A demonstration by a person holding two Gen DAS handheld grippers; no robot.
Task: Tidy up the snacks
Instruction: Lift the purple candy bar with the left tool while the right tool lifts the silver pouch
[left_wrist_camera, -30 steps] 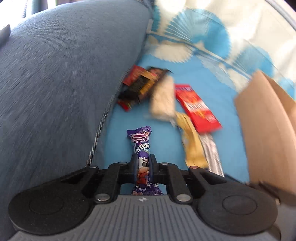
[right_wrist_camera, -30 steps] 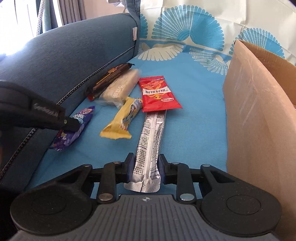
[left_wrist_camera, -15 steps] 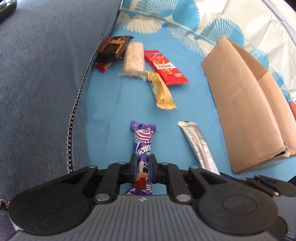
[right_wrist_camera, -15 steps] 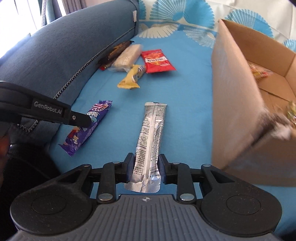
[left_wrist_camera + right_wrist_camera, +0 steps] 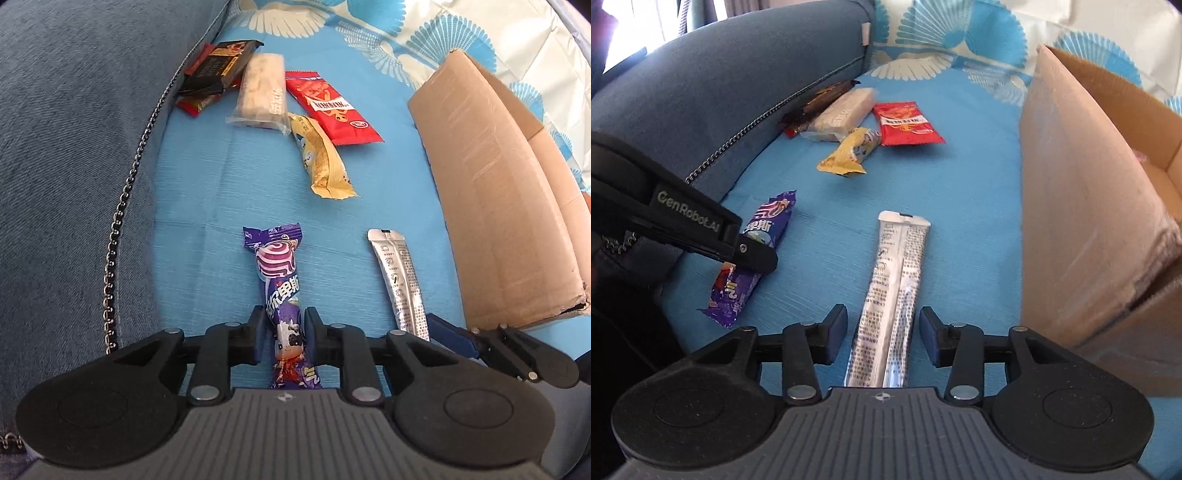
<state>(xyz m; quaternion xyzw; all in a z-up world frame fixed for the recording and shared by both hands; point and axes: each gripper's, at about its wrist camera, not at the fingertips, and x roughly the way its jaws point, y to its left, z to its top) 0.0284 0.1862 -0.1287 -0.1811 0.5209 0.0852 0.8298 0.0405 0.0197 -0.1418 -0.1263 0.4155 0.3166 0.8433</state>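
A purple candy wrapper (image 5: 280,280) lies on the blue cloth between the pads of my left gripper (image 5: 283,332). Its jaws are opening, and a thin gap shows on each side of the wrapper. A long silver sachet (image 5: 897,273) lies flat between the pads of my right gripper (image 5: 883,332). These jaws are also opening and stand clear of the sachet on both sides. The two snacks lie side by side, the candy (image 5: 768,225) on the left. A brown cardboard box (image 5: 1082,206) stands open just right of the sachet (image 5: 400,280).
Farther back lie a yellow packet (image 5: 323,162), a red packet (image 5: 330,107), a pale bar (image 5: 262,92) and dark packets (image 5: 214,70). A blue denim cushion (image 5: 74,147) with a chain-like trim walls in the left side. The box (image 5: 495,192) blocks the right.
Both grippers drew back toward the near edge with their snacks and tipped downward. Their jaws, shut on the candy and the sachet before, have since parted from them.
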